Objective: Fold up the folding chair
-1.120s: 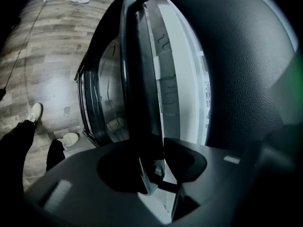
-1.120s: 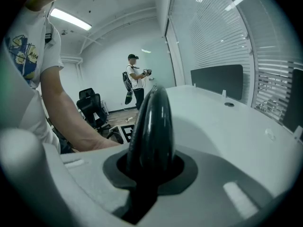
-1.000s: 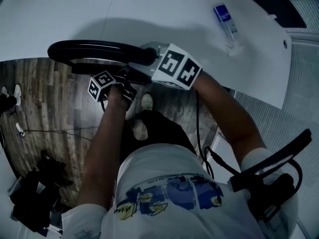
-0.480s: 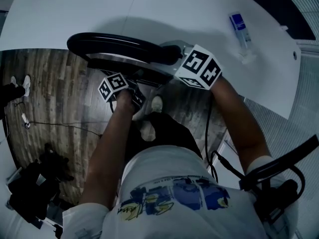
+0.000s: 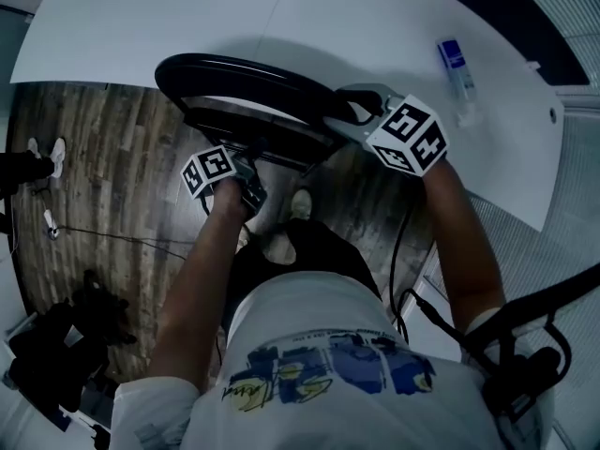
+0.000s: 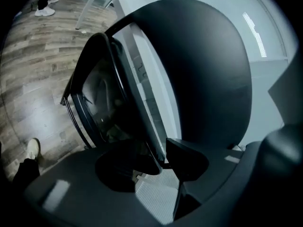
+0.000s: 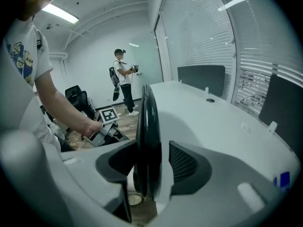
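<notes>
The black folding chair (image 5: 234, 75) stands against the white table, its rounded backrest uppermost. My left gripper (image 5: 247, 162), under its marker cube (image 5: 208, 171), reaches the chair's lower frame. In the left gripper view a thin frame edge (image 6: 142, 112) runs between the left gripper's (image 6: 161, 157) pads, which press on it. My right gripper (image 5: 345, 111) is at the backrest's right end. Its jaws are opening: the backrest rim (image 7: 147, 126) stands between the right gripper's (image 7: 150, 167) pads, with a gap at the right pad (image 7: 182, 162).
The white table (image 5: 281, 17) bears a small blue-labelled item (image 5: 457, 67). Dark bags (image 5: 66, 345) and a thin cable (image 5: 112, 237) lie on the wooden floor at the left. Another person (image 7: 124, 79) stands far back in the room. Window blinds fill the right wall.
In the head view the chair's backrest and both grippers have shifted right across the picture. The right marker cube has drawn away from the left one.
</notes>
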{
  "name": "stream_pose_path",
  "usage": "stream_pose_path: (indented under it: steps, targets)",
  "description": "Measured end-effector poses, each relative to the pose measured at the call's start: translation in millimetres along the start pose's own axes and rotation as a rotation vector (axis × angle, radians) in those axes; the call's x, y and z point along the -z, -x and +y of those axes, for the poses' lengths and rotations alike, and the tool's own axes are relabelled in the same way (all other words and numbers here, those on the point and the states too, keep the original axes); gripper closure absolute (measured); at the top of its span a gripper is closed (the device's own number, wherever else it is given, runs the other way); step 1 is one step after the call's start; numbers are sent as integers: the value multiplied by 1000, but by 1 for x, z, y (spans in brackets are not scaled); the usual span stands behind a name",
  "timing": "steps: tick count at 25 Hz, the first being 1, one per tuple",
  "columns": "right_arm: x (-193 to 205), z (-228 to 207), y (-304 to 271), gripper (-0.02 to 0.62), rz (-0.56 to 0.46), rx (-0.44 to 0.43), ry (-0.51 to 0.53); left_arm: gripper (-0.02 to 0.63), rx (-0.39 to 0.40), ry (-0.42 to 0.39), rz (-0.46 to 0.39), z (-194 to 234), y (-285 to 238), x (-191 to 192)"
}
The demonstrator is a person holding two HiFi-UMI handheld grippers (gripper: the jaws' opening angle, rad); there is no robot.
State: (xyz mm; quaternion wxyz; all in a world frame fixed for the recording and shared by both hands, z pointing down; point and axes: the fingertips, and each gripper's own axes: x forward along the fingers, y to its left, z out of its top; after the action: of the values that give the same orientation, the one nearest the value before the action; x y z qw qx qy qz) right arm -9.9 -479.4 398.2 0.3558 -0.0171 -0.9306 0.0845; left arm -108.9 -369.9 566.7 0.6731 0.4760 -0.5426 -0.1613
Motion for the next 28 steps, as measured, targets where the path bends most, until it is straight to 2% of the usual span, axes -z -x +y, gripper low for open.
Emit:
stream_pose_path:
  steps: [5, 9, 11, 14, 18, 21, 24, 28]
  targets:
    - [2, -5, 29, 399, -16, 107, -46, 407, 21, -83, -10, -9, 27, -18]
    - [-5, 5, 61, 399, -77, 236, -113, 408, 76, -214, -26, -32, 69, -33]
    - [-14, 26, 76, 399, -112, 316, -141, 417, 106, -309, -33, -43, 103, -40]
    - [-18, 61, 90, 400, -151, 407, -194, 439, 118, -498, -25, -62, 148, -44]
    - [3, 84, 95, 404, -161, 465, -265, 465, 71, -787, -20, -88, 175, -41]
    - [12, 105, 96, 419, -166, 505, -310, 495, 66, -948, 9, -104, 196, -30]
    - [6, 146, 99, 463, -191, 565, -321, 575, 88, -1072, 20, -109, 235, -18]
    - [-3, 192, 100, 570, -218, 643, -324, 600, 124, -1146, 44, -102, 271, -7]
